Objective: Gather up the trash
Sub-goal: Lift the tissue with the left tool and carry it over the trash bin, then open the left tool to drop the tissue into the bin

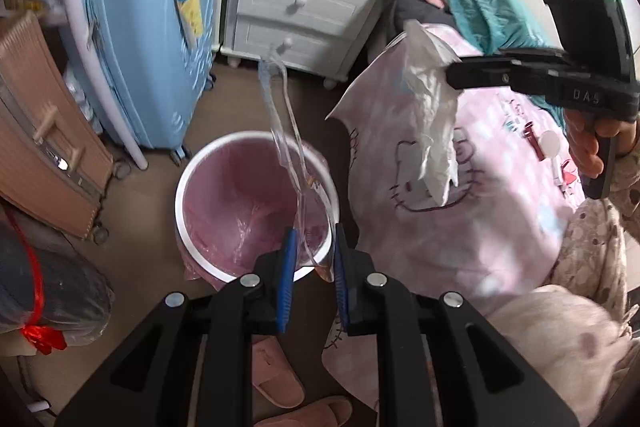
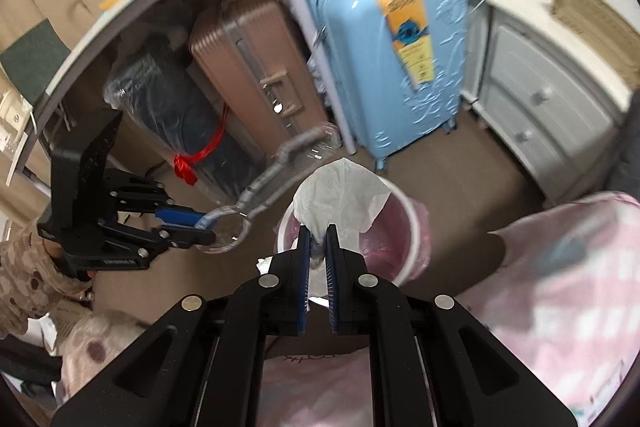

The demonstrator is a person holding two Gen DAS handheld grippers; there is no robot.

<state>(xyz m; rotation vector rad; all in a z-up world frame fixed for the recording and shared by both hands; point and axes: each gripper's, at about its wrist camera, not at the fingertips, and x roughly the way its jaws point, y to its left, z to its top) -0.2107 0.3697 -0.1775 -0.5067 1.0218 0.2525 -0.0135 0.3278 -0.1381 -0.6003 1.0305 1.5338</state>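
Observation:
A white trash bin [image 1: 180, 187] with a pink liner stands on the floor beside the bed. My left gripper [image 1: 314, 233] hangs just over its near rim, shut on a long clear plastic wrapper [image 1: 280, 115] that sticks out past the pads. In the right wrist view, the left gripper [image 2: 210, 229] sits left of the bin [image 2: 412, 211] with the wrapper [image 2: 264, 183] in its pads. My right gripper [image 2: 318, 239] is shut on a crumpled white tissue [image 2: 340, 195] over the bin's near side. In the left wrist view, the right gripper [image 1: 450, 75] holds the tissue [image 1: 432, 115] dangling above the bed.
A light blue suitcase [image 1: 148, 47] and a brown suitcase [image 1: 44, 123] stand behind the bin, near a white table leg [image 1: 92, 67]. A white nightstand [image 1: 296, 7] is at the back. The bed's pink cover [image 1: 460, 227] borders the bin on the right. Pink slippers [image 1: 280, 379] lie near the bin.

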